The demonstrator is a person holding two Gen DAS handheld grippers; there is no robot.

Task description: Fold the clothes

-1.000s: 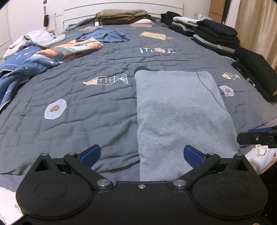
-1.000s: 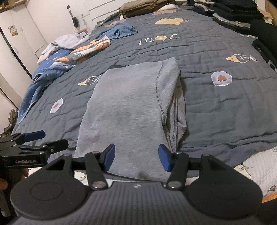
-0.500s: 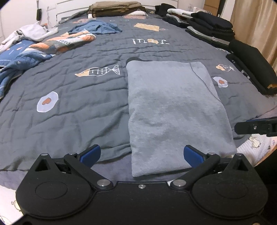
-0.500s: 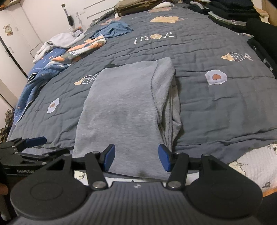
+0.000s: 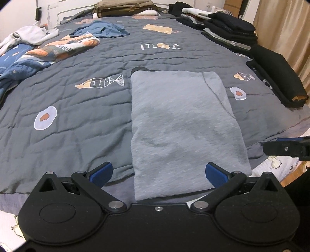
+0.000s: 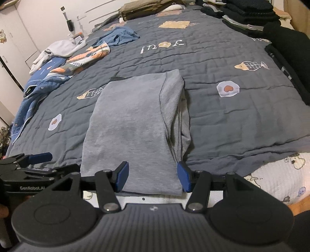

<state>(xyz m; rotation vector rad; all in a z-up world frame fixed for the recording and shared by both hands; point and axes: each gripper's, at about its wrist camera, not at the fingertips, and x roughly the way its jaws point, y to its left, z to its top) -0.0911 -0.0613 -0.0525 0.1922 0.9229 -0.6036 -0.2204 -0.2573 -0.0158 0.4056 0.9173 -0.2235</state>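
1 grey garment point(image 5: 182, 124) folded, 2 grippers, fingers apart

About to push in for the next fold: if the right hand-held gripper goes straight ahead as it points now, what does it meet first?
Most likely the near edge of the folded grey garment, which lies right ahead between the open fingers of the right hand-held gripper. Its height above the cloth is unclear.

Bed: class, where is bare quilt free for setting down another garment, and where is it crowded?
Free: left of the grey garment, around the fish print; also between it and the black pile. Crowded: the far-left loose clothes and the headboard stacks.
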